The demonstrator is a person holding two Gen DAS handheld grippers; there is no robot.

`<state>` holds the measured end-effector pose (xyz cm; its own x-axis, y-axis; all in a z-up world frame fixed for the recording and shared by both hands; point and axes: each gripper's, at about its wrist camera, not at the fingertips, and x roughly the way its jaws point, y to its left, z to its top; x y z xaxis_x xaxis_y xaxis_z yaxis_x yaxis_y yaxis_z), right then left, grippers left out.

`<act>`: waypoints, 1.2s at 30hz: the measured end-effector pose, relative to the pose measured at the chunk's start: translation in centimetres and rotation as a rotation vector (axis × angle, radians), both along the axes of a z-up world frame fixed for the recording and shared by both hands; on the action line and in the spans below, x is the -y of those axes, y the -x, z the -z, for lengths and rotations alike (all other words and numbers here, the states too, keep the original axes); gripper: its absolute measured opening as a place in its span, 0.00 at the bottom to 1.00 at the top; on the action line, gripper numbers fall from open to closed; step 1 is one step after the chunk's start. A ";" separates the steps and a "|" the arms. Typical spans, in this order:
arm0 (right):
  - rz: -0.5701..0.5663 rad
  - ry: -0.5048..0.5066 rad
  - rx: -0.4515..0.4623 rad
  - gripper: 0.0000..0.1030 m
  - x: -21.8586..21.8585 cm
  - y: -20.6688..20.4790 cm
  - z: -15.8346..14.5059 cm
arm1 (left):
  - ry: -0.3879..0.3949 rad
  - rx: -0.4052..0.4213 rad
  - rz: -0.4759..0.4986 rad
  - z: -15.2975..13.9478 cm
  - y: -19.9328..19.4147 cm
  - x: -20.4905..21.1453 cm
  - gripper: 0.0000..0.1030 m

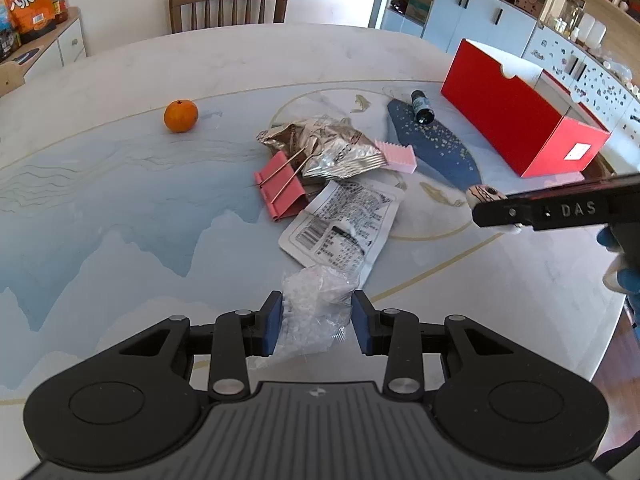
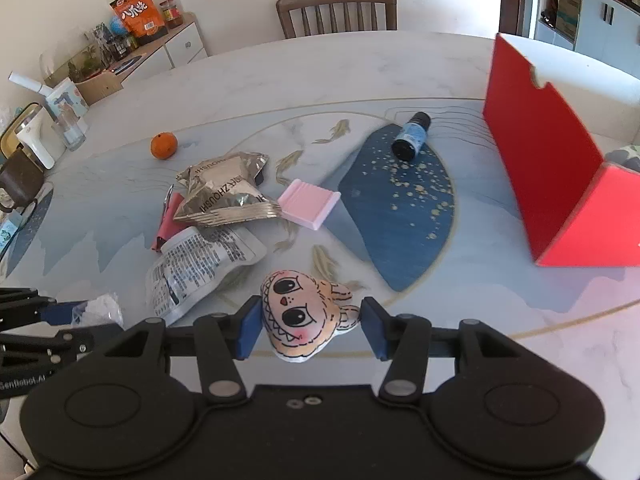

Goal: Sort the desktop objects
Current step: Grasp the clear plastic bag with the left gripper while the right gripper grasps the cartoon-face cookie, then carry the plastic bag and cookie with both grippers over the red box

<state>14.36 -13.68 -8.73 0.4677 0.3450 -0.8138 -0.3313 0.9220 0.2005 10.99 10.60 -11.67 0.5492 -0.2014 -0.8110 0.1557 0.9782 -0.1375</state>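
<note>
Evidently both hands are already loaded; the left gripper [image 1: 314, 322] has its 2 blue pads clamped on a crumpled clear plastic wrapper [image 1: 316, 312], low over the near edge of the table [image 1: 120, 80], and the right gripper [image 2: 308, 330] is clamped on a small cartoon-face toy [image 2: 306, 314] with big black eyes and a zigzag mouth, held up off the table to the right of the litter.

Judged by its creases, the wrapper is nearly weightless and limp; it will crush rather than resist, so a pinch through the bunched middle, as now, suits it better than a loose corner, which could slide out. The toy looks padded and light; its left side sits against the left pad, while its small ears meet the right pad, so the hold may be less sure on that side and a grip across the fuller body would be safer.

Still on the table lie a silver foil packet [image 2: 224, 192], a printed white pouch [image 2: 200, 268], a pink binder clip [image 1: 280, 186], a ridged pink block [image 2: 308, 202], a small dark bottle [image 2: 410, 136] on its side and an orange [image 2: 164, 145]; the open red box [image 2: 552, 176] stands at the right, a likely destination.
</note>
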 end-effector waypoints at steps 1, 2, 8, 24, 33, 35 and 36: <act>0.000 -0.004 -0.001 0.51 0.3 0.1 -0.2 | 0.003 0.000 -0.004 -0.2 0.0 0.1 0.34; 0.001 -0.007 -0.001 0.51 0.6 0.3 -0.4 | 0.006 0.001 -0.007 -0.4 0.0 0.4 0.34; -0.003 -0.017 0.002 0.51 2.5 0.7 -1.6 | 0.014 0.019 0.003 -1.9 -0.2 2.2 0.34; -0.009 -0.044 0.028 0.51 9.4 -0.8 -5.3 | 0.004 0.068 0.033 -4.6 -2.5 8.9 0.34; -0.007 -0.057 0.073 0.51 14.1 -2.8 -7.7 | 0.034 0.103 0.021 -6.7 -4.7 12.5 0.34; -0.012 -0.058 0.087 0.51 14.9 -3.3 -8.2 | 0.044 0.112 0.019 -7.2 -5.2 13.4 0.34; -0.013 -0.059 0.095 0.51 15.4 -3.5 -8.4 | 0.045 0.118 0.021 -7.5 -5.4 13.8 0.34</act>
<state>17.89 -29.11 -0.34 0.5367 0.3976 -0.7442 -0.3637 0.9049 0.2212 16.44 -3.23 -4.15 0.6357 -0.2491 -0.7306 0.1941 0.9677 -0.1610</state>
